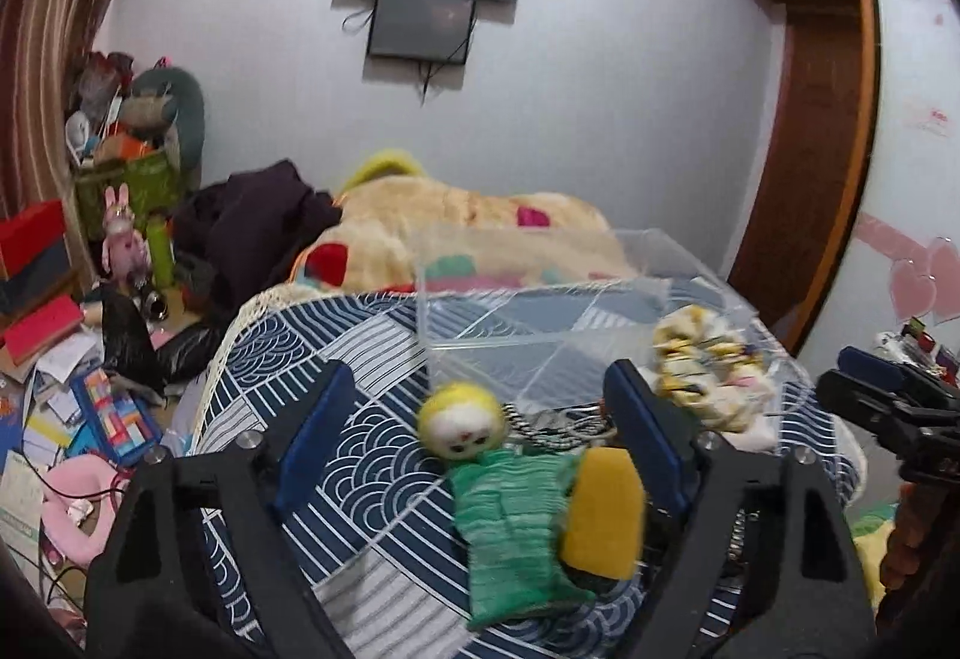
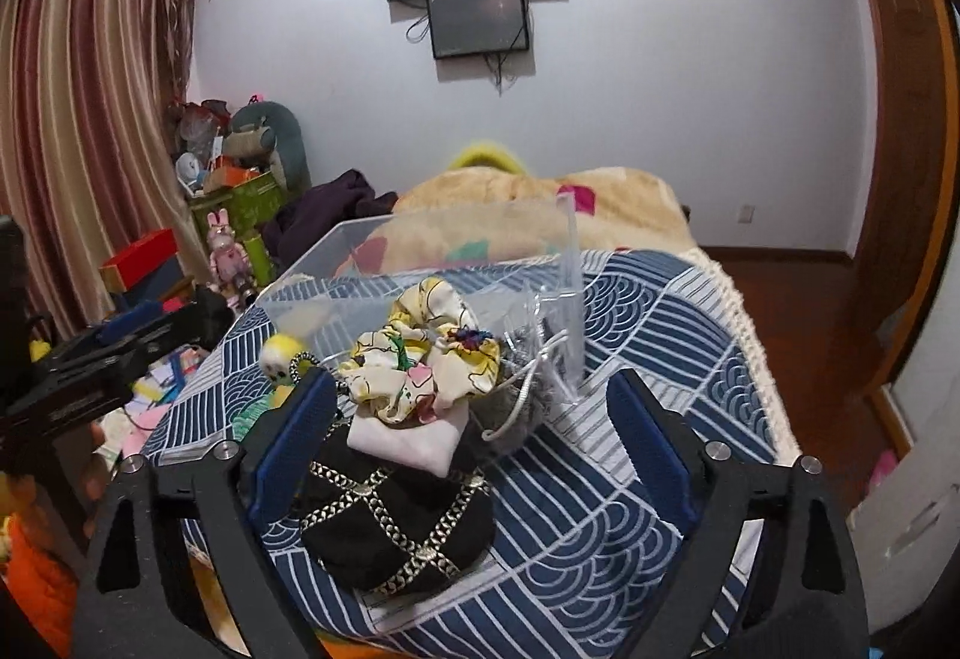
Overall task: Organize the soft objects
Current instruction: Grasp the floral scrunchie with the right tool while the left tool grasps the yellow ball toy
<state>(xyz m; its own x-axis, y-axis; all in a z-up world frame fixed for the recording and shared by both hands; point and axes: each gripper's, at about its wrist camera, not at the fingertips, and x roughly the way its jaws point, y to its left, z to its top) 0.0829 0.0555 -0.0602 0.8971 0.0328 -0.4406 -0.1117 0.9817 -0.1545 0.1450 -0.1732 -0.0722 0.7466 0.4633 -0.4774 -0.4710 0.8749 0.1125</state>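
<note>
Green doll (image 1: 510,515) between open left gripper (image 1: 480,443) fingers.

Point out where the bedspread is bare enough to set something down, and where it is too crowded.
Bare bedspread lies right of the clear bin, out to the fringed edge. Another bare patch lies left of the doll, toward the bed's left edge. Crowded: in front of the bin, where the scrunchie, the white cloth under it, the black pouch and the doll bunch together.
</note>
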